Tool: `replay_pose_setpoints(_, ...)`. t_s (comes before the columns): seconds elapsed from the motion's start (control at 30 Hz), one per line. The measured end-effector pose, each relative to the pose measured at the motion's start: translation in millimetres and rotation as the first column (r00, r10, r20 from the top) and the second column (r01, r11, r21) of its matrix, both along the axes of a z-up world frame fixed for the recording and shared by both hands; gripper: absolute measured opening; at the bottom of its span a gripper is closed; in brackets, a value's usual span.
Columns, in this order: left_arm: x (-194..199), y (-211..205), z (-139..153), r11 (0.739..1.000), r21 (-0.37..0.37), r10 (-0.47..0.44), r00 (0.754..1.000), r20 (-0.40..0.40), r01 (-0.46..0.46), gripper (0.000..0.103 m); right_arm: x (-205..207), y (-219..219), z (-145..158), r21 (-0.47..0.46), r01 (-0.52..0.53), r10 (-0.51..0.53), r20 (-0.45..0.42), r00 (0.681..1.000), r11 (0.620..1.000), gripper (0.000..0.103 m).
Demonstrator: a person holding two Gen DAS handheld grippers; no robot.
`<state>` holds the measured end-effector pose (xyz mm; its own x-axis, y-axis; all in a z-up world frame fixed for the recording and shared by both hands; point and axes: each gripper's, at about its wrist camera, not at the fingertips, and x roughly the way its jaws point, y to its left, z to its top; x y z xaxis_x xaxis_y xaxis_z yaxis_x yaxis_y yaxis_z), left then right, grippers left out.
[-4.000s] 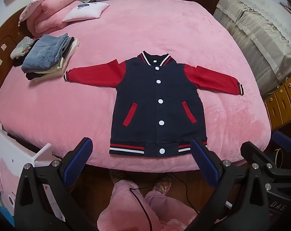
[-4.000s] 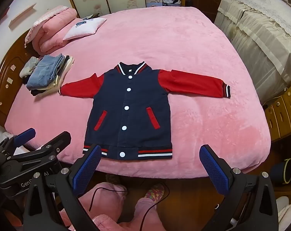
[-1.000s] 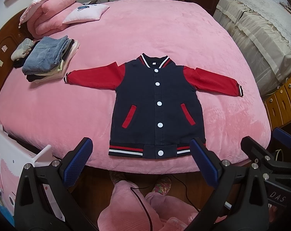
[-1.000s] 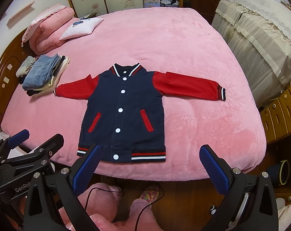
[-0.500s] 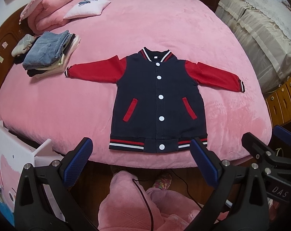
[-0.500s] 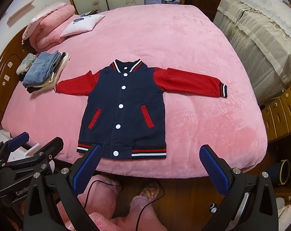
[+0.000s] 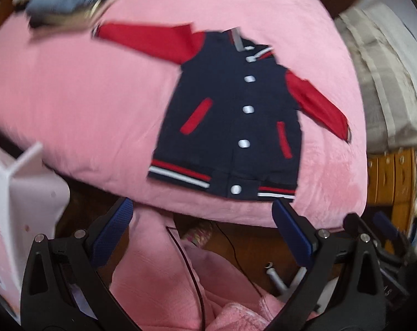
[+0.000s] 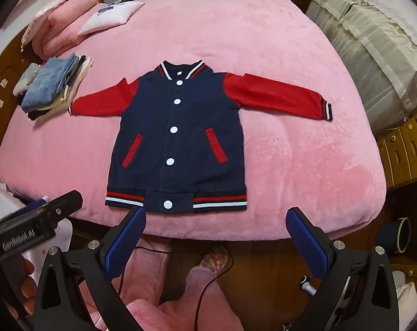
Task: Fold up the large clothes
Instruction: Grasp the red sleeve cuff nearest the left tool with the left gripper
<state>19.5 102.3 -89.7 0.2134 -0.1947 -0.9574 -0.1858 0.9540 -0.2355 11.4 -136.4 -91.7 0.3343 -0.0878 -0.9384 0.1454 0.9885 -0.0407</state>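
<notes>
1. The jacket (image 8: pixel 178 135) is the landmark, lying flat on the pink bedspread (image 8: pixel 263 33). Bare pink all around it, so there's room on every side.
2. Just past its left cuff sits a stack of folded clothes (image 8: pixel 54 88), close but apart.
3. Further beyond that, a rolled pink quilt (image 8: pixel 65 27) and a pillow (image 8: pixel 112 16).
4. Right of the jacket, wooden drawers (image 8: pixel 409 146) crowd the bed's edge.

Motion blur smears the left wrist view, especially the folded clothes stack (image 7: pixel 70 0).
</notes>
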Motion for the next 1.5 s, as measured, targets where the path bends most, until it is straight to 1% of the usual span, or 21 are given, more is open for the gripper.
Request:
replay_pose_setpoints(0.1,11,40,-31,0.997,-0.020,0.078,0.996,-0.040,-0.079,0.099,8,27,-22,-0.054,-0.017,0.017,0.003,1.000,0.998,0.103)
replay_pose_setpoints(0.23,46,103,-67,0.980,-0.037,0.195,0.979,-0.052,-0.197,0.095,34,77,-50,-0.048,-0.054,0.053,-0.014,0.998,0.997,0.103)
replay_pose_setpoints(0.33,81,150,-92,0.956,-0.059,0.285,0.957,-0.058,-0.288,0.087,69,125,-70,-0.036,-0.087,0.087,0.004,0.996,0.996,0.103)
replay_pose_setpoints(0.43,125,195,-115,0.923,-0.107,0.364,0.929,-0.068,-0.369,0.073,109,169,-86,0.004,-0.111,0.111,0.021,0.994,0.994,0.102)
replay_pose_setpoints(0.47,141,209,-123,0.911,-0.126,0.388,0.920,-0.061,-0.393,0.067,122,181,-91,0.019,-0.116,0.116,0.027,0.993,0.993,0.102)
replay_pose_setpoints(0.53,172,235,-138,0.888,-0.169,0.428,0.903,-0.038,-0.428,0.063,153,204,-99,0.041,-0.119,0.117,0.037,0.992,0.992,0.102)
replay_pose_setpoints(0.63,214,263,-157,0.870,-0.212,0.458,0.889,0.013,-0.445,0.055,201,238,-116,0.037,-0.101,0.098,0.052,0.994,0.994,0.101)
replay_pose_setpoints(0.7,238,277,-171,0.859,-0.223,0.479,0.878,0.028,-0.461,0.045,228,247,-125,0.033,-0.055,0.053,0.053,0.997,0.998,0.101)
replay_pose_setpoints(0.77,257,291,-188,0.839,-0.243,0.511,0.858,0.041,-0.488,0.038,250,253,-138,0.064,-0.004,0.001,0.046,0.999,0.998,0.101)
replay_pose_setpoints(0.87,281,307,-212,0.813,-0.251,0.555,0.830,0.059,-0.526,0.034,273,253,-160,0.095,0.042,-0.044,0.029,0.999,0.995,0.100)
replay_pose_setpoints(0.93,288,312,-220,0.797,-0.266,0.579,0.811,0.080,-0.543,0.023,280,245,-174,0.093,0.058,-0.059,0.006,0.998,0.994,0.099)
replay_pose_setpoints(1.0,294,315,-224,0.783,-0.283,0.602,0.789,0.123,-0.554,0.017,287,243,-187,0.102,0.080,-0.079,-0.014,0.997,0.992,0.099)
replay_pose_setpoints(1.03,296,315,-223,0.782,-0.283,0.607,0.781,0.146,-0.555,0.017,289,240,-192,0.112,0.091,-0.089,-0.021,0.996,0.990,0.099)
replay_pose_setpoints(1.1,297,307,-216,0.794,-0.253,0.600,0.777,0.188,-0.552,0.015,288,231,-201,0.123,0.118,-0.114,-0.045,0.992,0.985,0.099)
replay_pose_setpoints(1.2,296,291,-188,0.819,-0.245,0.572,0.767,0.290,-0.519,0.014,293,212,-212,0.173,0.179,-0.172,-0.053,0.984,0.969,0.099)
replay_pose_setpoints(1.3,294,269,-148,0.860,-0.233,0.510,0.762,0.400,-0.453,0.014,299,190,-214,0.194,0.212,-0.210,-0.030,0.977,0.958,0.099)
replay_pose_setpoints(1.37,293,243,-119,0.903,-0.223,0.429,0.766,0.479,-0.367,0.014,303,170,-212,0.198,0.227,-0.231,-0.005,0.973,0.954,0.099)
replay_pose_setpoints(1.4,295,230,-109,0.918,-0.216,0.396,0.770,0.500,-0.332,0.014,304,160,-210,0.202,0.235,-0.241,0.007,0.970,0.951,0.099)
replay_pose_setpoints(1.43,296,216,-98,0.936,-0.199,0.352,0.777,0.522,-0.291,0.014,305,147,-207,0.207,0.245,-0.255,0.022,0.967,0.947,0.099)
replay_pose_setpoints(1.47,298,195,-87,0.958,-0.157,0.288,0.785,0.548,-0.242,0.014,304,131,-203,0.211,0.253,-0.266,0.036,0.963,0.944,0.099)
replay_pose_setpoints(1.5,305,185,-78,0.968,-0.125,0.248,0.789,0.562,-0.215,0.014,305,122,-202,0.213,0.258,-0.274,0.048,0.961,0.942,0.099)
